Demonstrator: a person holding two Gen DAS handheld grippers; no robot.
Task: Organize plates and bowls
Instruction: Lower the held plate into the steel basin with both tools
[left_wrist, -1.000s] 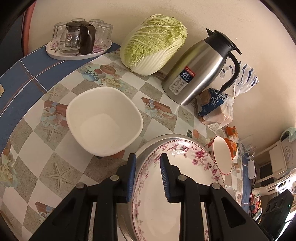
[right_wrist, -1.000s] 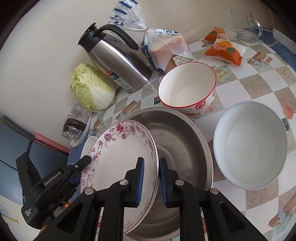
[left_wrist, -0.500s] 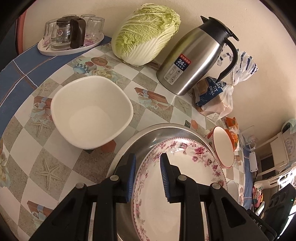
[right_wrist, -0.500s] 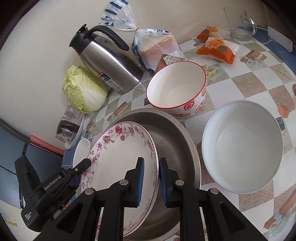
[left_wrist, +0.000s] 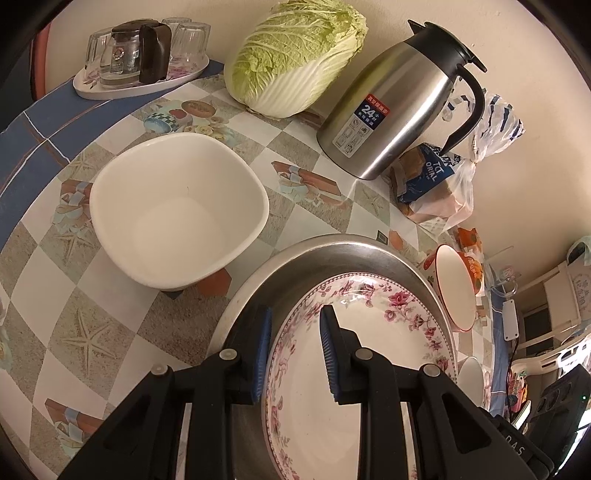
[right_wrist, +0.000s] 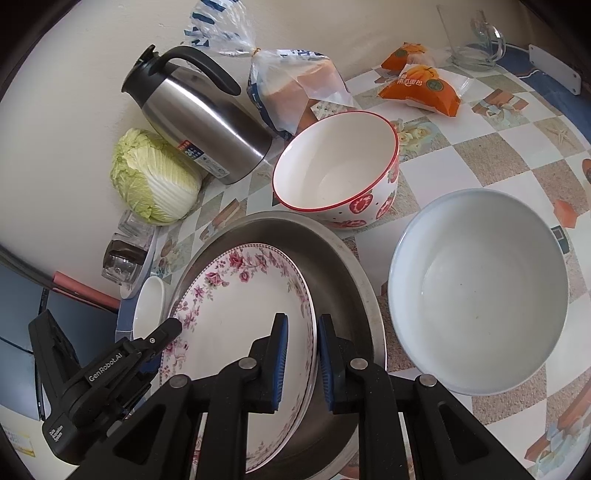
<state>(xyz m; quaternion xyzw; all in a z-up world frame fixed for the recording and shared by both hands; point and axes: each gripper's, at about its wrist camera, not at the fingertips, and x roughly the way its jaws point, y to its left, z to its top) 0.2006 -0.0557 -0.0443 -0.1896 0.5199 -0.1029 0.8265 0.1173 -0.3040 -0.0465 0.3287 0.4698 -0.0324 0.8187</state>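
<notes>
A floral-rimmed white plate (left_wrist: 369, 332) (right_wrist: 240, 302) sits tilted inside a large steel basin (left_wrist: 332, 254) (right_wrist: 332, 258). My left gripper (left_wrist: 295, 347) is shut on the plate's left rim. My right gripper (right_wrist: 301, 358) is shut on the plate's right rim. A white squarish bowl (left_wrist: 177, 210) stands left of the basin. A red-rimmed bowl (right_wrist: 336, 166) (left_wrist: 456, 288) stands behind the basin. A pale blue bowl (right_wrist: 480, 291) stands to its right.
A steel thermos jug (left_wrist: 395, 103) (right_wrist: 199, 118), a cabbage (left_wrist: 295, 55) (right_wrist: 155, 177), a bagged loaf (left_wrist: 436, 184) (right_wrist: 295, 88), a tray of glasses (left_wrist: 140, 62) and orange snack packs (right_wrist: 421, 85) line the wall. The checked tablecloth (left_wrist: 92, 332) covers the table.
Both grippers have lowered the plate further into the steel basin; both stay clamped on its rim. The views have shifted slightly toward the table.
</notes>
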